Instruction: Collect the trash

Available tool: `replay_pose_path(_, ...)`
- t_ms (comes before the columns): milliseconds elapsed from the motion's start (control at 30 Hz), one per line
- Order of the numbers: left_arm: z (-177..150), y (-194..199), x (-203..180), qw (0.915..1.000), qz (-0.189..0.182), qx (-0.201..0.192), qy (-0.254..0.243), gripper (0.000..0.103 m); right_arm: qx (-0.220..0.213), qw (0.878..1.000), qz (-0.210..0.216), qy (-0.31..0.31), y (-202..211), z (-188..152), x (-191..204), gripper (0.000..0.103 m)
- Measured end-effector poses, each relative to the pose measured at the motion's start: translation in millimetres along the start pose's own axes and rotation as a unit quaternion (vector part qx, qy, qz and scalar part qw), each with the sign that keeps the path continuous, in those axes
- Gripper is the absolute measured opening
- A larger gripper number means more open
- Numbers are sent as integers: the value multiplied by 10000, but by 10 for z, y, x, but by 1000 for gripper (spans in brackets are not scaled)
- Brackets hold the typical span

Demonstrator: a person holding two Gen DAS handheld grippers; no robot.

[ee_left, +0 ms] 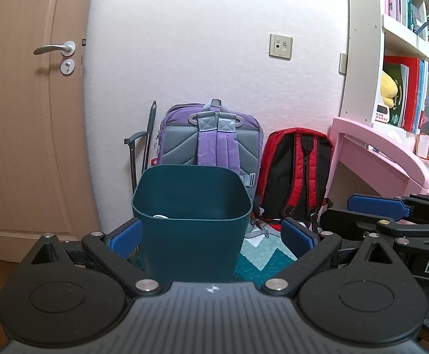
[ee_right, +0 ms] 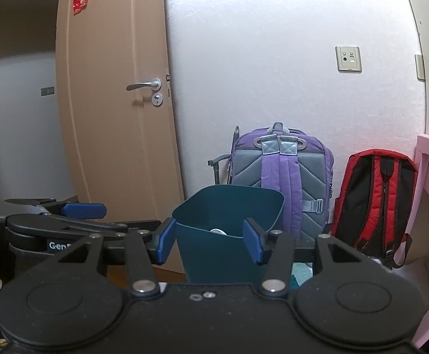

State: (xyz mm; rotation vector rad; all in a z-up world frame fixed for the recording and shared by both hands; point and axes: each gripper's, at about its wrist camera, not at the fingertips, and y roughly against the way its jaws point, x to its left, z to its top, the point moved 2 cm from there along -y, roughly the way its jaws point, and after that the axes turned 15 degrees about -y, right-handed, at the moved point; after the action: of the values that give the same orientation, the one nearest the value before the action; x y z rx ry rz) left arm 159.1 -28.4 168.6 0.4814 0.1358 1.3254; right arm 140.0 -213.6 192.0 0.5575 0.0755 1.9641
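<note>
White wall (ee_left: 202,29), "Gen" gripper (ee_right: 80,210) label

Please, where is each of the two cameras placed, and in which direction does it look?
Left wrist: sits on the left gripper, low, facing the teal bin; the right gripper shows at right.
Right wrist: sits on the right gripper, facing the same bin; the left gripper shows at left.
Shared: bin, purple backpack, red backpack, door.

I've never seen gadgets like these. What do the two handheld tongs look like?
Both tongs, left and right, are matte black plastic with round pivot discs, silver rivets and blue ribbed pads on the fingertips. White lettering marks their sides. No sleeves show.
</note>
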Motion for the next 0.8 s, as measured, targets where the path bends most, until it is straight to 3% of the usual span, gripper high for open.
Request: replay_pose_path(800, -151, 406, -204, 9998, 189, 18, 96, 100, -34, 9999, 106, -74, 381, -190, 37, 51)
